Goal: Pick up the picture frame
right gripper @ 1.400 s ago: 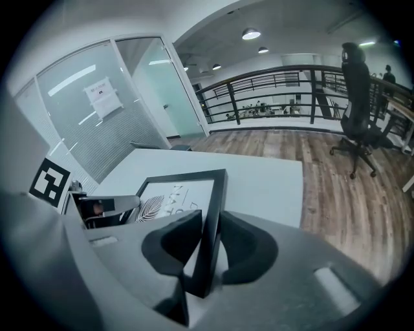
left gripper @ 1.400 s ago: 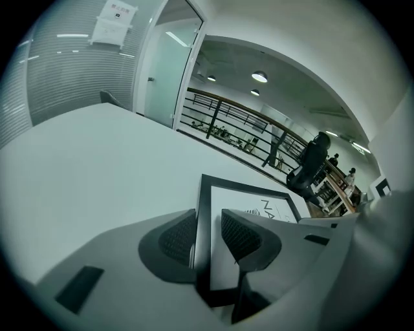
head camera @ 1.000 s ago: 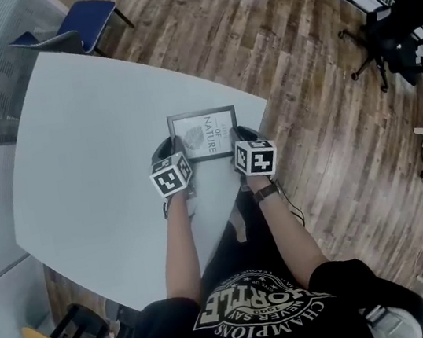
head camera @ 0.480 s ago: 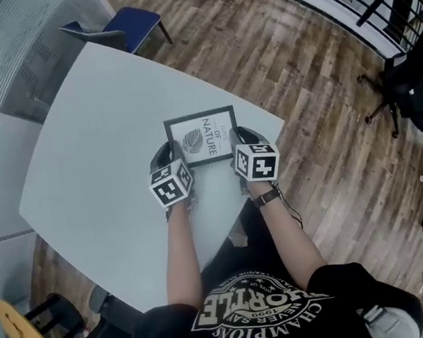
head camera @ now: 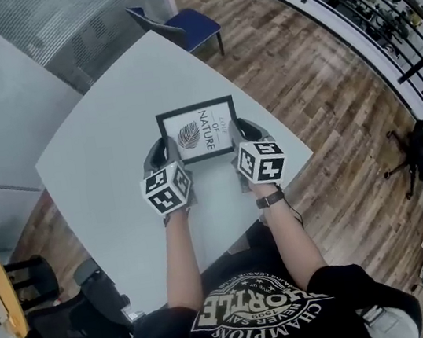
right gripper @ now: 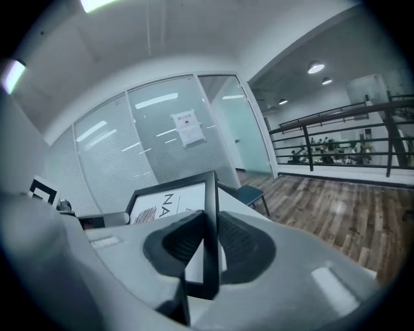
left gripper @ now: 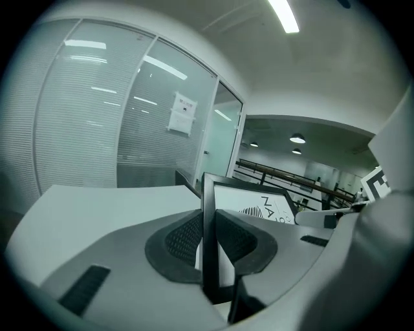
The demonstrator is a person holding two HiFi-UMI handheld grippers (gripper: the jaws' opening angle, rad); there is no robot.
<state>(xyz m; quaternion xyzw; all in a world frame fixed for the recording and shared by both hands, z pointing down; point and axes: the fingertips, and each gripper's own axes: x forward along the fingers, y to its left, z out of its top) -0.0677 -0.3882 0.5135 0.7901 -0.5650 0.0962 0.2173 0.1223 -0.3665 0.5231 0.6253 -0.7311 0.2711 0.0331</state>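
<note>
Frame [head camera: 198, 132], black-edged with a white print, held between my two grippers over the near part of a pale table [head camera: 101, 174]. I cannot tell from the head view whether it touches the table or is raised just off it.

The left gripper [head camera: 158, 155] covers the frame's lower left corner, and the right gripper [head camera: 247, 131] covers its lower right. A marker cube on each hides the hands behind them.

In the left gripper view, the left gripper [left gripper: 208, 244] has its jaws nearly together, with its dark pads [left gripper: 183, 238] pressed on both faces of the frame's [left gripper: 207, 213] black side rail. In the right gripper view, the right gripper [right gripper: 210, 247] is closed the same way on the opposite rail of the frame [right gripper: 211, 207]. From these views only the rail edge and a slice of the print show; the rest is foreshortened.

The print carries a leaf drawing and the words "OF NATURE", turned sideways as seen from the head. A smaller word above them is too small to read. The gripper views show only "NA".

A paper notice [left gripper: 183, 112] hangs on the glass wall; its text is unreadable. The person's black shirt [head camera: 257, 308] has pale lettering, upside down from here, with "CHAMPIONS" legible. A dark watch [head camera: 269, 200] sits on the right wrist.

A blue chair [head camera: 187, 23] stands at the table's far side, partly cut off by it. The floor [head camera: 317, 84] is wood planks.
</note>
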